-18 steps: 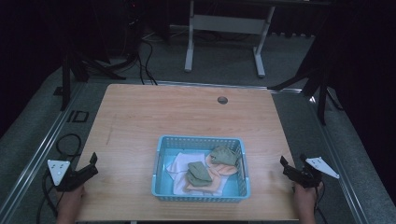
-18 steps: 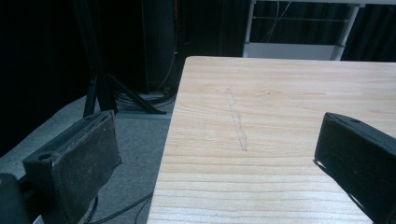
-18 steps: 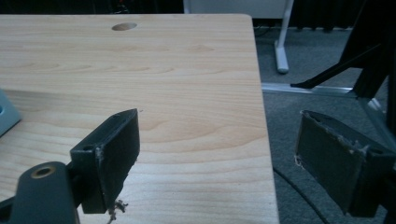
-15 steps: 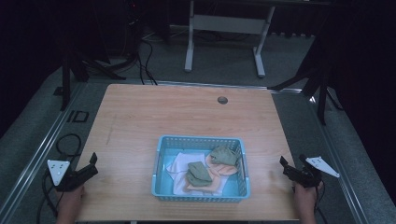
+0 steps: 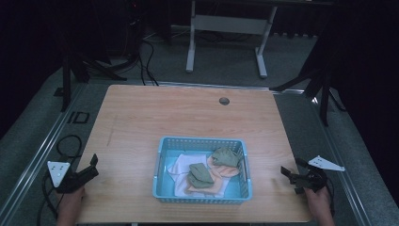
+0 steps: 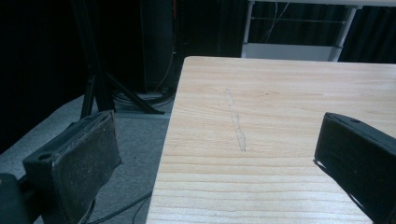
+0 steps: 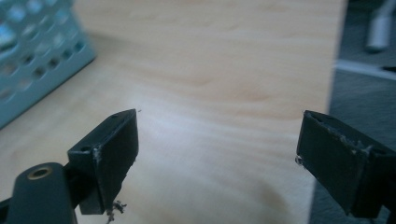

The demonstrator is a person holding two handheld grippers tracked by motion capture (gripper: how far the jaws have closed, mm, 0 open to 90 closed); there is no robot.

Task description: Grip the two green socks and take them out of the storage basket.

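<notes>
Centrally, basket [image 5: 202,200] between left tongs [image 5: 92,165], right tongs [image 5: 285,173]

Parted fingers [image 7: 113,154] over table [image 7: 224,70], beside basket [image 7: 32,60]

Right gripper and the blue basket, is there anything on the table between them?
No. In the high view, only bare wooden table lies between the right gripper and the blue basket; the right gripper view shows the same bare wood.
</notes>
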